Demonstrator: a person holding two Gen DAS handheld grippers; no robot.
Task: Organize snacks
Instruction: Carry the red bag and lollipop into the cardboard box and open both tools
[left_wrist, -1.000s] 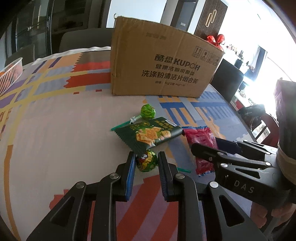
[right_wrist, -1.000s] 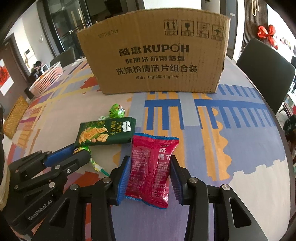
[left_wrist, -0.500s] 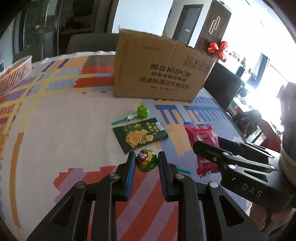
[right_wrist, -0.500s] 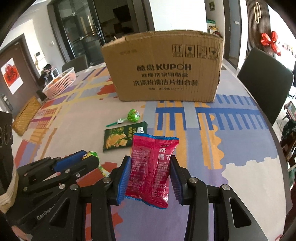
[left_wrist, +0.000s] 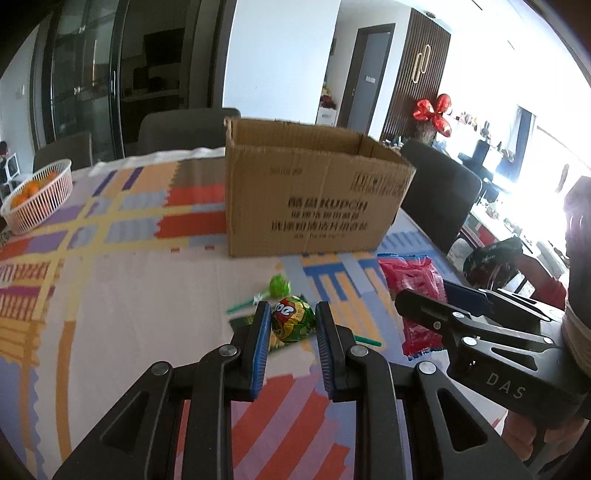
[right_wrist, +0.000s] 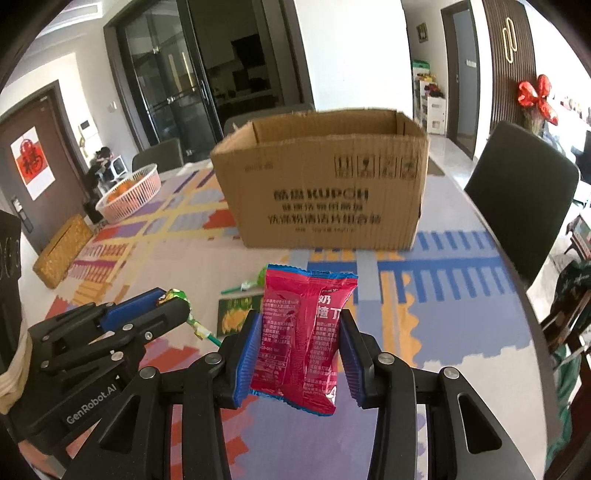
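Left wrist view: left gripper (left_wrist: 291, 325) pinches a wrapped lollipop (left_wrist: 293, 323) by the head, lifted off the table (left_wrist: 110, 295), in front of the cardboard box (left_wrist: 314, 206). Right wrist view: right gripper (right_wrist: 297, 354) clamps a red snack packet (right_wrist: 301, 339) upright, also raised, in front of the box & short of its rim. Box top is open; inside not visible, so can't tell if anything's in yet. Left on the table in front of the box: a second green lollipop (left_wrist: 279, 286) & a green cracker pack (right_wrist: 240, 314). Judged early: 2 items in hand, none dropped, 2 more to fetch. Both grippers level, aimed at the box, side by side.
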